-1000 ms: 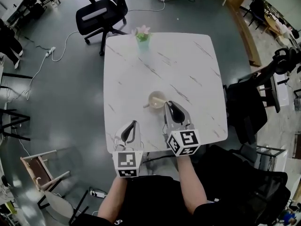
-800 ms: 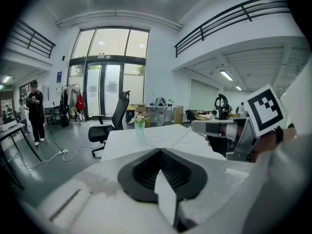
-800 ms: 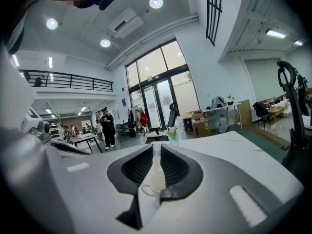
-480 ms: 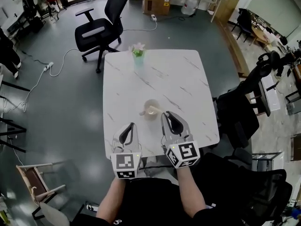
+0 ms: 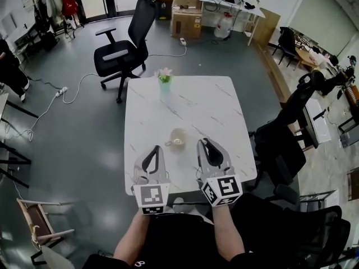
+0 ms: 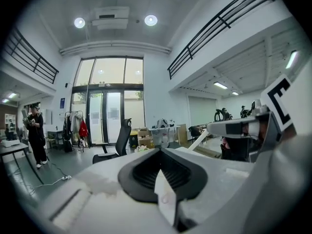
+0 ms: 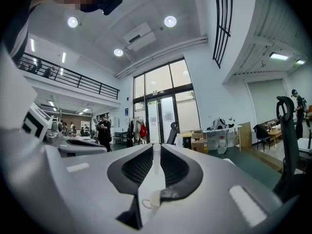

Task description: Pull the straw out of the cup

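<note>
Hovering over table (image 5: 196, 102) near edge: right gripper (image 5: 205, 144) w/ narrow jaw gap, empty; cup (image 5: 178, 139) just left of tips; left gripper (image 5: 155, 149) closed.

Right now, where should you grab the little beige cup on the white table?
Probably by its small loop handle, coming in from the left. On the round beige cup the handle sticks out sideways, toward the left tool, so it is easy to pinch.
</note>
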Available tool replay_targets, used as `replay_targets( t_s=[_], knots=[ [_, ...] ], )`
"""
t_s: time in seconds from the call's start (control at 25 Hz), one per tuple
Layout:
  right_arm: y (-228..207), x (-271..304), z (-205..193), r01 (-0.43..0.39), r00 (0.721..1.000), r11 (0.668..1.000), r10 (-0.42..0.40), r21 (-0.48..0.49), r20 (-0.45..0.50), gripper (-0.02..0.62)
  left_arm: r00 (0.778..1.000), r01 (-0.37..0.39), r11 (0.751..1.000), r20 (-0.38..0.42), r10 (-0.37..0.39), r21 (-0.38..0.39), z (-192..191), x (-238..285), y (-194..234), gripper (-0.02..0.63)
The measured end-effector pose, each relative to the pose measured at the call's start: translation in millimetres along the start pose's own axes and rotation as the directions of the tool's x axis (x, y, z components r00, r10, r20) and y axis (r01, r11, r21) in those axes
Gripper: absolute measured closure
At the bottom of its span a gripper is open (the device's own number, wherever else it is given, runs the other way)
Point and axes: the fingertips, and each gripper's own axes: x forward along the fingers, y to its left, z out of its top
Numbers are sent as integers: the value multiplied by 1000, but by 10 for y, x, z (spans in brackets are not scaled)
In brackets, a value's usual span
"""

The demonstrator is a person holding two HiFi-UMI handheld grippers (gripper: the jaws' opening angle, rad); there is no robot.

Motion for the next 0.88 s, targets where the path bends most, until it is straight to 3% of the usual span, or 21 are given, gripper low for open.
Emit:
replay_targets(
  t_s=[0.88],
  knots=[
    [-104,-346,9,-17,1000,999,16,34,22,549,1000,-6,1000,13,6,-24,8,-147,-270,605]
  ],
)
